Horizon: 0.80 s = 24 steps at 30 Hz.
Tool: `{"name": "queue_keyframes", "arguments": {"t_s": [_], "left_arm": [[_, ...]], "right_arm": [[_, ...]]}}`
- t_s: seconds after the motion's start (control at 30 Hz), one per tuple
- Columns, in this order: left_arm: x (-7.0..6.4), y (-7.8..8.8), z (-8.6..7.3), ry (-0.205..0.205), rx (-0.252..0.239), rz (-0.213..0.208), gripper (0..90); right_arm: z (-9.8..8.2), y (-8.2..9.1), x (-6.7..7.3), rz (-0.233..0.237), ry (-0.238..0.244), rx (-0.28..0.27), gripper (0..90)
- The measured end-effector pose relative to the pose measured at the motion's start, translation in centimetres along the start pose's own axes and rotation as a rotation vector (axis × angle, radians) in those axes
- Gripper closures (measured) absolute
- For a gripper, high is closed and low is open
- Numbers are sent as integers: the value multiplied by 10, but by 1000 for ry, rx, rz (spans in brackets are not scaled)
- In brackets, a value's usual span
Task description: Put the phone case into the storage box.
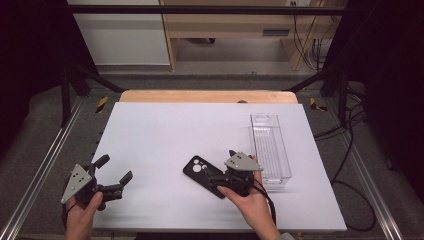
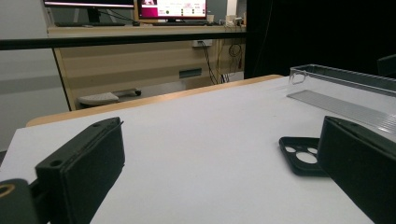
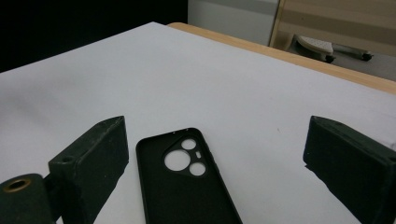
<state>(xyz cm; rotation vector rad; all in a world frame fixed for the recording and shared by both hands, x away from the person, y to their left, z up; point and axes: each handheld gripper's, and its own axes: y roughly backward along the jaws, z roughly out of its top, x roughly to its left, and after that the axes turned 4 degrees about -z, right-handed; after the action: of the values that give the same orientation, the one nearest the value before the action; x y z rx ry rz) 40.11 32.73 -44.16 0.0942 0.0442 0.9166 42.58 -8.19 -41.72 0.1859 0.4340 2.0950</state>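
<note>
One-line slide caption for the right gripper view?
Open right claw poised over a black phone case lying inside-up on the white table.

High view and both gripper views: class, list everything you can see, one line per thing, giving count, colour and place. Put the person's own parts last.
phone case: one, black, lying flat on the table, near centre, camera cut-outs at its far end.
clear tray: one, transparent, long, at the right of the table, nothing visible in it.
table: one, white top with a wooden far edge.
left gripper: one, black with a grey plate, near left, jaws open.
right gripper: one, black with a grey plate, over the case's near end, jaws open.
hands: two, at the near edge.
</note>
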Motion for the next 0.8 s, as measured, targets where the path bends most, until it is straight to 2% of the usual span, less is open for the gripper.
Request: {"name": "queue_keyframes", "arguments": {"t_s": [0.27, 0.5, 0.63, 0.8], "left_arm": [[2, 1, -1, 5, 2, 13, 11], [1, 0, -1, 8, 1, 8, 11], [1, 0, -2, 13, 5, 10, 11], [3, 1, -2, 15, 1, 11, 11]], "right_arm": [[-6, -5, 8, 18, 27, 31, 88], [-10, -10, 14, 29, 24, 55, 104], [-14, -14, 22, 39, 42, 75, 113], [-16, -16, 24, 33, 39, 91, 133]]}}
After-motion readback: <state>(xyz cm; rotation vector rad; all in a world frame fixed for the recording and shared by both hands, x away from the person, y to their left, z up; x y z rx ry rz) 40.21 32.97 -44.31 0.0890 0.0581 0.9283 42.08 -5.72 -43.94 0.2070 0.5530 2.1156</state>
